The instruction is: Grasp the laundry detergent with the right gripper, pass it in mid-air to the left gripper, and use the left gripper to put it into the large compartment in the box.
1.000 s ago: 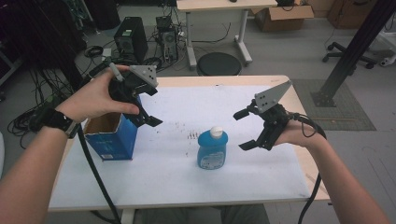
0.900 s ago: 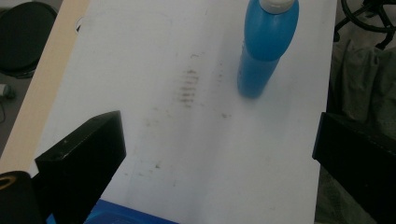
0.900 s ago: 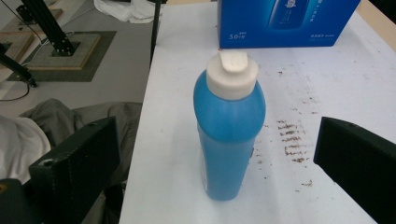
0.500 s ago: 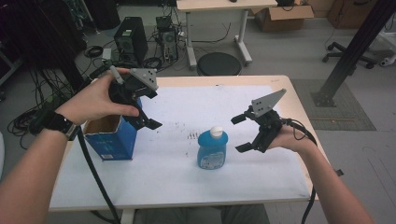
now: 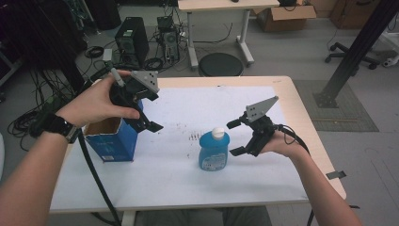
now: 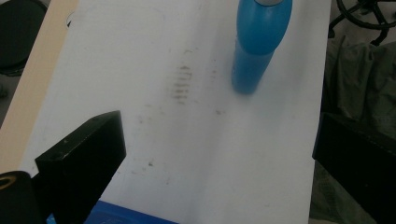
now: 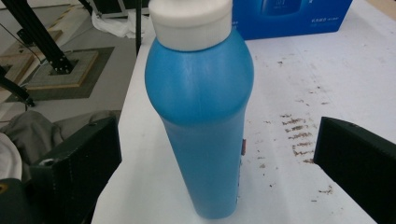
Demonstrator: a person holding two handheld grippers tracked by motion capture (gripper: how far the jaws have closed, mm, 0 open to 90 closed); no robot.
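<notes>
Blue plastic bottle with white cap [image 5: 214, 151]: upright, mid white surface [image 5: 188, 179]. Right tongs [image 5: 236, 137]: spread wide, just beside bottle, apart from it. Left tongs [image 5: 149, 116]: wide, empty, above open blue cardboard box [image 5: 113, 139].

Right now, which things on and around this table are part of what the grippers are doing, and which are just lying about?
In the job:
bottle, between the open right gripper jaws
box, open-topped, under the open left gripper

Lying about:
stool behind the table
computer tower on the floor
cardboard carton
office chair
</notes>
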